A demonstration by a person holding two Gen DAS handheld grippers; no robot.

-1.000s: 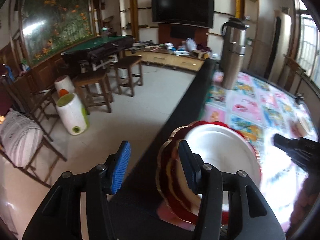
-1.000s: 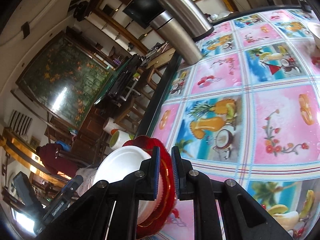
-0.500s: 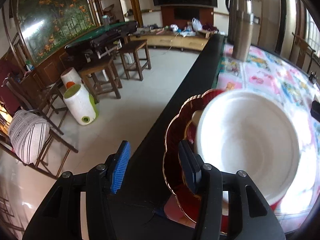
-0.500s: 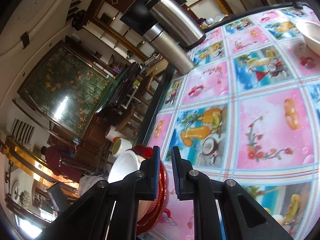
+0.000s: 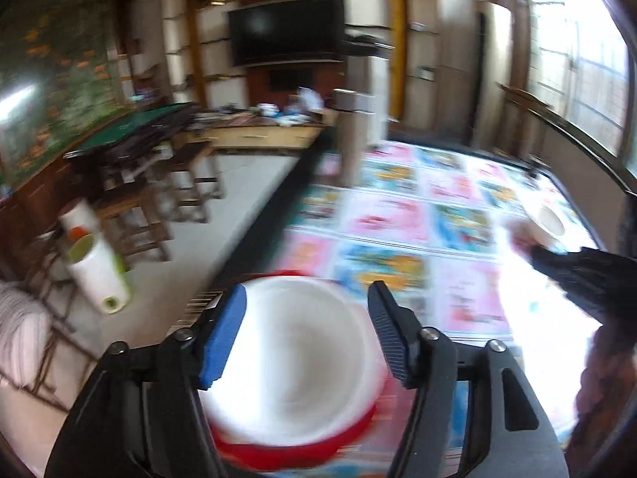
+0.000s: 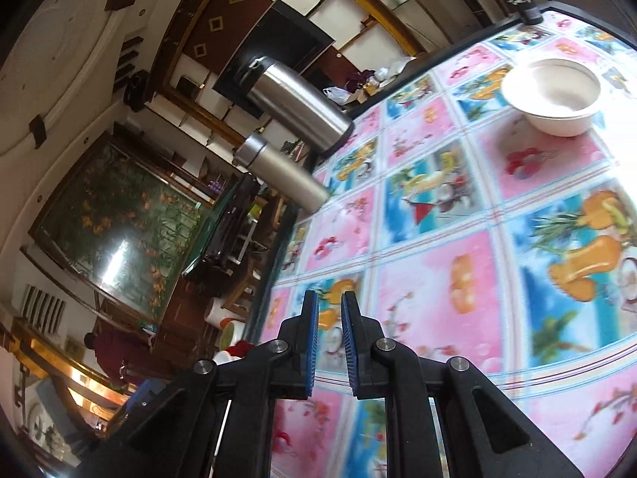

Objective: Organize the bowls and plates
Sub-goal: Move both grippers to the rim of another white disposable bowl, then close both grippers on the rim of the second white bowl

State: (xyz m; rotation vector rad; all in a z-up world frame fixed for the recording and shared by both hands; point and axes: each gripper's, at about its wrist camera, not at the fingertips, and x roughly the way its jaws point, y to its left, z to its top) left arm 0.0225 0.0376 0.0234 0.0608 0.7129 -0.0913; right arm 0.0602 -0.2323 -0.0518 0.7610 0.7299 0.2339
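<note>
Bowl (image 5: 290, 350) (white, blurred), seemingly on red plate (image 5: 294, 446), sits between spread left tongs (image 5: 306, 326); right tongs (image 6: 327, 342) nearly closed, empty.

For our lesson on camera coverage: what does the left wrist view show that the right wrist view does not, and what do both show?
Only the left wrist view shows the left gripper, jaws open above the white bowl stacked on a red plate.
Only the right wrist view shows the right gripper's jaws, nearly shut on nothing.
Both show the patterned tablecloth, the far white bowl and the steel flask.
</note>
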